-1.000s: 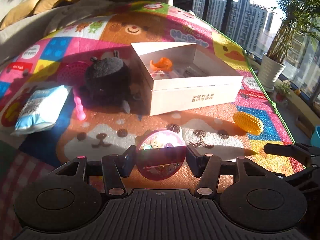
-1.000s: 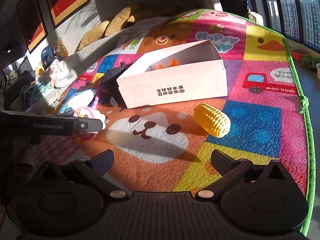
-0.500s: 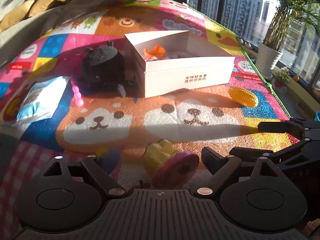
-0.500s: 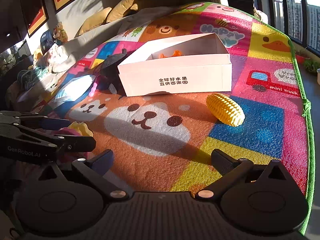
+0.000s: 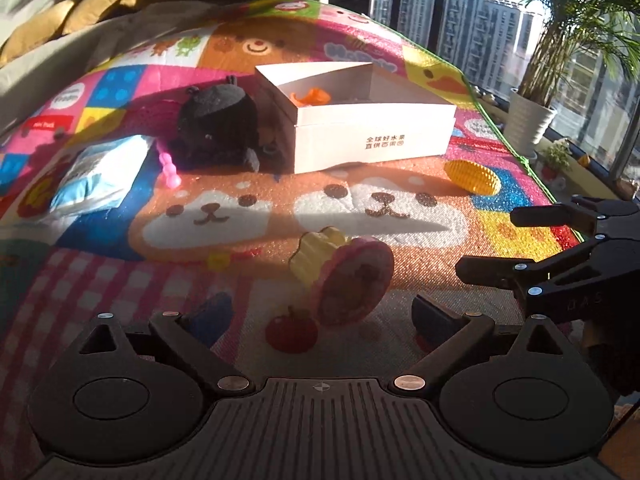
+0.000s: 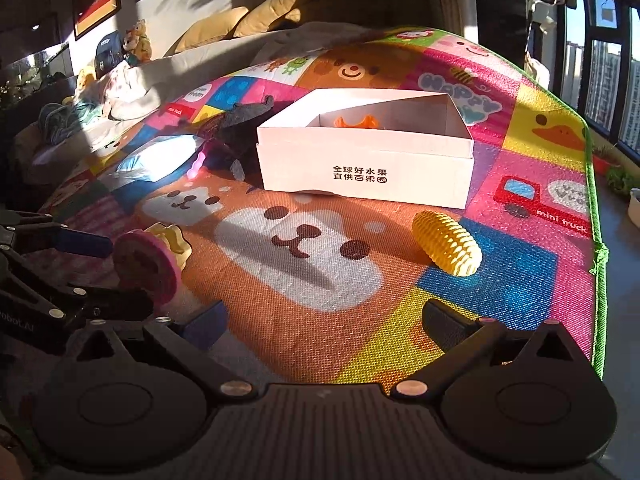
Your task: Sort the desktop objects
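A pink round toy with a yellow base (image 5: 344, 270) lies tipped on the play mat between the fingers of my left gripper (image 5: 320, 316), which is open and not touching it; it also shows in the right wrist view (image 6: 150, 258). My right gripper (image 6: 324, 320) is open and empty over the mat. A white open box (image 5: 368, 128) stands further back with an orange toy (image 5: 312, 96) inside; the box also shows in the right wrist view (image 6: 366, 152). A yellow corn toy (image 6: 446, 248) lies in front of the box to the right.
A black plush (image 5: 218, 126), a pink stick (image 5: 170, 168) and a blue-white packet (image 5: 100, 174) lie left of the box. The mat's green edge (image 6: 596, 216) runs along the right. A potted plant (image 5: 528, 120) stands beyond it. Pillows lie at the back.
My left gripper opened and let go of the pink round toy, which now lies tipped on the mat. The gripper drew back from the box. The right gripper stayed open.
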The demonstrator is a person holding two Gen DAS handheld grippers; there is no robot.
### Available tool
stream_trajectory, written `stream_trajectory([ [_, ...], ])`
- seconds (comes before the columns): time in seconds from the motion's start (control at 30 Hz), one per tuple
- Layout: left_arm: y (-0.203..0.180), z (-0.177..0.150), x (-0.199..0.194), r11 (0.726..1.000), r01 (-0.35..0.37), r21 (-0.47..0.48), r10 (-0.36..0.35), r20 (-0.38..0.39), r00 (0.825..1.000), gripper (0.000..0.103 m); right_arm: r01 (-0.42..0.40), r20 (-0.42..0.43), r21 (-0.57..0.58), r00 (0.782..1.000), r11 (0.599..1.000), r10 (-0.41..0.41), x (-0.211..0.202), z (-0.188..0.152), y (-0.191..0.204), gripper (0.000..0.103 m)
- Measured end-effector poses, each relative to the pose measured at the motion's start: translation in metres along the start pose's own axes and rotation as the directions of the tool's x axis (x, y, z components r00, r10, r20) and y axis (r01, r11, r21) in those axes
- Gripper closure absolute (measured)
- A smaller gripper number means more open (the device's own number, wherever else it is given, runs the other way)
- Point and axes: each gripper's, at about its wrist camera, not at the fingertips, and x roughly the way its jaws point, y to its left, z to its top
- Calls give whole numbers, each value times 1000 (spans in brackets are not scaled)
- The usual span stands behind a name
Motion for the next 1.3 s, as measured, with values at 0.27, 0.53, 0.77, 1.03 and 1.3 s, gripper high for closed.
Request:
stream_trajectory([
  [0.27,-8,-2,-6,997,-38,60,35,49,998,21,-46,38,-9,998,999,47,-10,2,4,5],
  [0.53,55,17,-38,980,-41,-197,68,135,989,2,-199,8,-239,978,950,207,-10,11,71,14],
  [0.77,89,24,-51,937,-105,-332,180,205,962,0,-157,-52,-378,988,912,148,19,13,117,55],
  [1.03,94,10,-41,937,-112,-332,177,174,969,0,-215,-82,-232,976,949,201,15,42,90,72],
  [1.3,95,9,-42,934,-116,-337,183,175,967,0,-221,-56,-242,975,945,214,14,42,94,53],
])
